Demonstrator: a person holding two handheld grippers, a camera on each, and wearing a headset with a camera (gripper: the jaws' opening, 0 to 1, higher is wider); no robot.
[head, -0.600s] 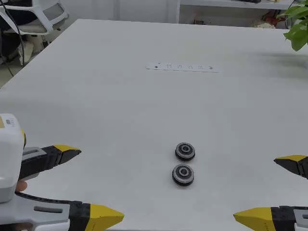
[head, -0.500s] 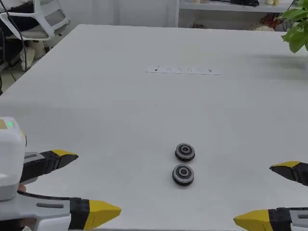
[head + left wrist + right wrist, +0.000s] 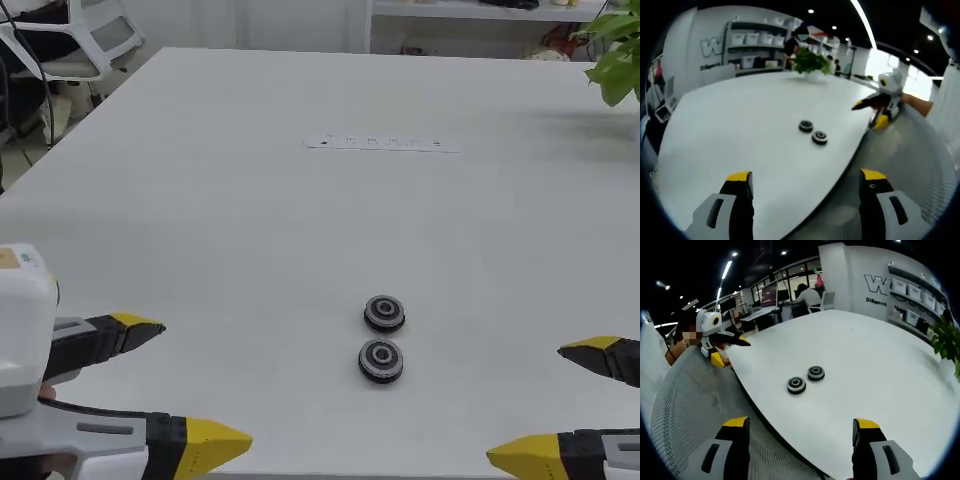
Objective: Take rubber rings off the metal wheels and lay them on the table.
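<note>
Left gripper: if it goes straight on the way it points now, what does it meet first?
Likely the nearer metal wheel: it lies almost dead ahead of the left gripper, with bare table between. The angle is unclear, so the gripper might touch the table first.

Open-plan office, large white worktop (image 3: pixel 250 220) with a flush power strip (image 3: pixel 380 142), white swivel chair (image 3: pixel 85 45) at its far corner, leafy potted plant (image 3: pixel 810 62), wall shelves of storage bins (image 3: pixel 757 50), big wall lettering (image 3: pixel 879 284), ceiling strip lights (image 3: pixel 863 24), a person seated (image 3: pixel 807 294) at distant desks
</note>
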